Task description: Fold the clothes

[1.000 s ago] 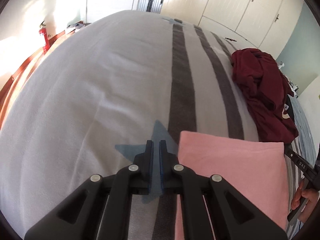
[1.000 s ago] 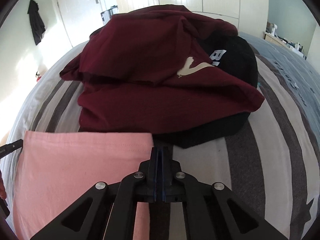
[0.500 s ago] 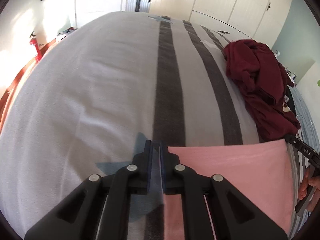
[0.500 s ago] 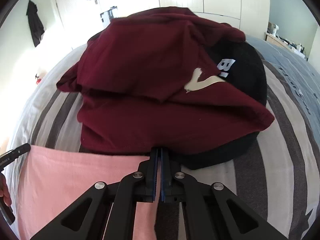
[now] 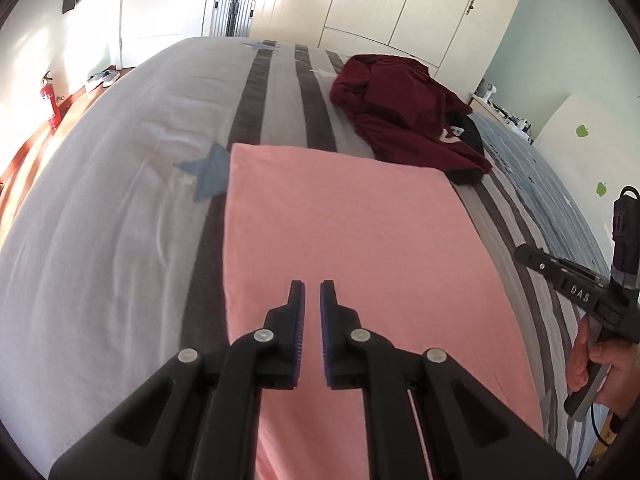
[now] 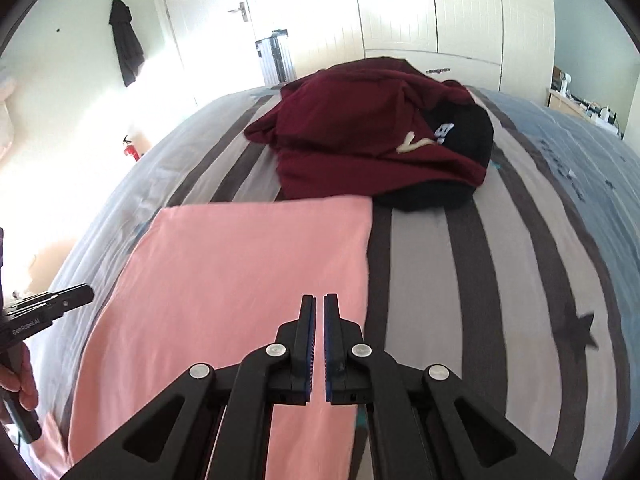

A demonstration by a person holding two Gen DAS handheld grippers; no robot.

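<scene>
While both tools hover over bed [image 5: 120, 184]: my left gripper [image 5: 312, 296] slightly spread, empty; my right gripper [image 6: 319, 308] narrowly parted, empty. Pink garment [image 5: 340, 240] at 12 o'clock, flat, squared rectangle, looks folded. Farther, 1 o'clock: maroon garment [image 5: 400, 116] heaped over black garment [image 6: 460, 136], unfolded, left to do.

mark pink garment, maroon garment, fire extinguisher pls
pink garment [image 5: 344, 232]: left wrist view, middle of its flat top.
maroon garment [image 6: 352, 136]: right wrist view, centre of the heap.
fire extinguisher [image 5: 49, 98]: left wrist view, red body.
</scene>
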